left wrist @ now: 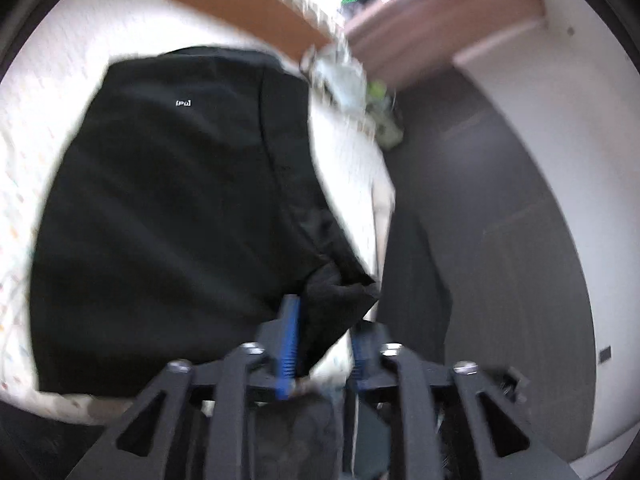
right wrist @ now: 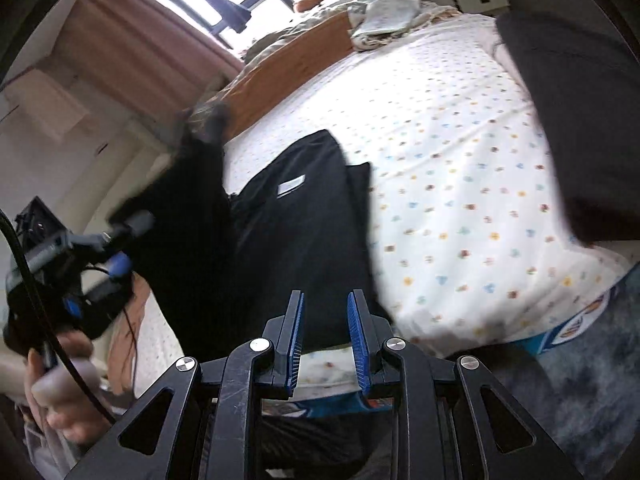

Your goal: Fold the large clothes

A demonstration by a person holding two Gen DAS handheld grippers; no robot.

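Black garment (left wrist: 168, 208) spread flat on the dotted bedsheet (right wrist: 452, 184).
Left gripper (left wrist: 324, 336) is partly open, a corner of the garment loose between its pads; right gripper (right wrist: 326, 332) stands slightly open at the bed's edge, holding nothing.

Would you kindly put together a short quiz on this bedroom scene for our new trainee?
1. True or false: the black garment lies on the floor.
2. The bed sheet under it is: A striped, B white with small coloured dots, C plain grey.
3. What colour are the pads of the right tool?
Key: 1 false, it lies on the sheet; 2 B; 3 blue.
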